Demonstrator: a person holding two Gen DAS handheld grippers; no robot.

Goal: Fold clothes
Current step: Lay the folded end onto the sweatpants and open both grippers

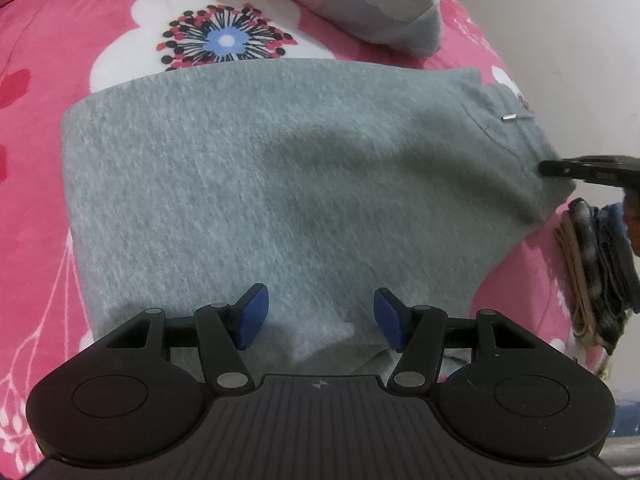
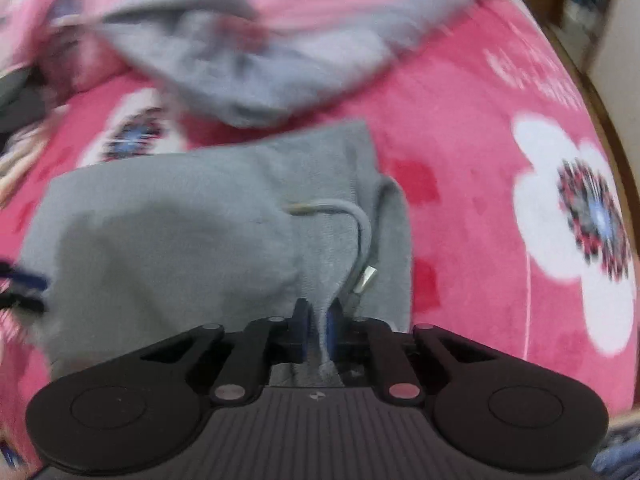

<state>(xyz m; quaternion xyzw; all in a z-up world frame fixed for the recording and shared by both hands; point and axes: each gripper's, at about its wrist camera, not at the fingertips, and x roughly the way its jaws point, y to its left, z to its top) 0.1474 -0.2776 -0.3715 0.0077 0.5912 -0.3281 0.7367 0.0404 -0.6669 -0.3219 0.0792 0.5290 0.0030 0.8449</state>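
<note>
A grey sweat garment lies folded flat on the pink flowered blanket. My left gripper is open just above the garment's near edge, blue pads apart, holding nothing. My right gripper is shut on the grey garment at its drawstring end, with cloth pinched between the blue pads. A grey drawstring with a metal tip curls just ahead of it. In the left wrist view the right gripper shows at the garment's right edge, near the drawstring tip.
A pink and grey garment or pillow lies beyond the folded piece; in the right wrist view it is a blurred grey heap. A stack of folded clothes sits at the right, by the bed's edge. A pale wall is behind.
</note>
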